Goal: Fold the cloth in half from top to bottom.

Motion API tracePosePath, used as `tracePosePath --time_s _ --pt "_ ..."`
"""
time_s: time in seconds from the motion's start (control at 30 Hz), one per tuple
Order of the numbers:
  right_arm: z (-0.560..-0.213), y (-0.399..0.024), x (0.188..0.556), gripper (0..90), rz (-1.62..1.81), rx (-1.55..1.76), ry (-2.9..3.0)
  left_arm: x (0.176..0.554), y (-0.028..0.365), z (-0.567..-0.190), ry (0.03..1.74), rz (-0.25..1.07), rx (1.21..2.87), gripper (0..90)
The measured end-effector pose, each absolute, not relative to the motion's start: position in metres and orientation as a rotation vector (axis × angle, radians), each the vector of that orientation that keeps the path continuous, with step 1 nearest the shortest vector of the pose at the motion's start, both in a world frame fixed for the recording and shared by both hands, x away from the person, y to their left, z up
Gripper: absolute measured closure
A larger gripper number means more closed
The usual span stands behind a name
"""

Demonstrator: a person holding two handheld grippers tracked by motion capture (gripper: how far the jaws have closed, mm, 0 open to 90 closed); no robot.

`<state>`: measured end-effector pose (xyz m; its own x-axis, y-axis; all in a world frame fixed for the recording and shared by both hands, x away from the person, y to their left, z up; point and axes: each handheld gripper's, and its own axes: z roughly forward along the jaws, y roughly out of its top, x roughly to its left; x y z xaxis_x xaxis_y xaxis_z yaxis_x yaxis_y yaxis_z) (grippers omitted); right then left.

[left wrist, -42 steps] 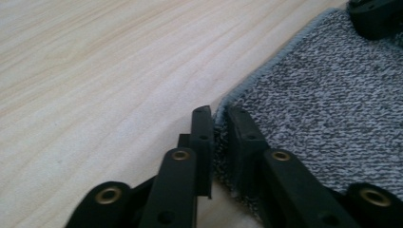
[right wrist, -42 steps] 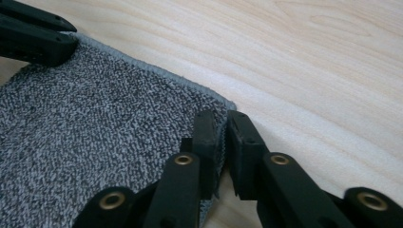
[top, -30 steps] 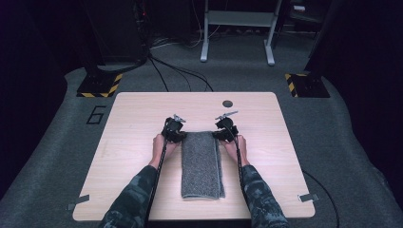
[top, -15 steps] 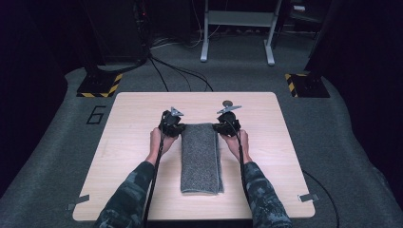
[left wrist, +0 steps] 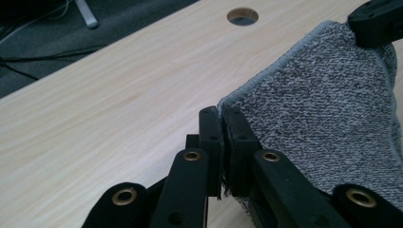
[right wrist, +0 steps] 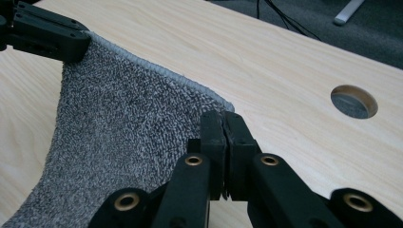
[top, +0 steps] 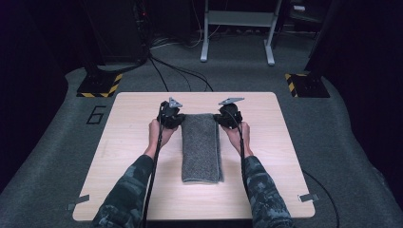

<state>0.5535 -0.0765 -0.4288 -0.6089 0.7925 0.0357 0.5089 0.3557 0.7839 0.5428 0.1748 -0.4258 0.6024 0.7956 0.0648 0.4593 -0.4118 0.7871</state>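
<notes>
Pinching the grey towel's [top: 201, 145] far corners, the left gripper [top: 172, 117] and right gripper [top: 229, 117] have jaws clamped tight on cloth; its near end lies mid-table [top: 128, 156]. Beyond, floor [top: 57, 142] marking reads "6" [top: 96, 114].

– What is the towel [top: 201, 147] made of?

– It is a grey, speckled cloth with a rough, looped pile and a stitched hem, quite matt.

– And the table [top: 123, 156]?

– Pale wood with a fine grain, smooth, with only a soft sheen.

– The left gripper [left wrist: 221, 124] and right gripper [right wrist: 224, 124]?

– Black plastic, matt and a little grainy, with small shiny brass-coloured rivets. The floor [top: 237, 71] looks like grey carpet, dull and coarse.
</notes>
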Motion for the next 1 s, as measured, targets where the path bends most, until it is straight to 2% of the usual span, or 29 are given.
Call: tracePosePath --time_s 0.47,1.0 --pt "-0.406 -0.080 0.545 88.3 1.188 1.084 2.230 0.536 0.178 -0.406 0.944 0.589 2.014 87.2" --pt "-0.430 -0.094 0.495 87.9 1.190 1.002 2.291 0.493 0.179 -0.430 0.852 0.494 2.059 87.1"
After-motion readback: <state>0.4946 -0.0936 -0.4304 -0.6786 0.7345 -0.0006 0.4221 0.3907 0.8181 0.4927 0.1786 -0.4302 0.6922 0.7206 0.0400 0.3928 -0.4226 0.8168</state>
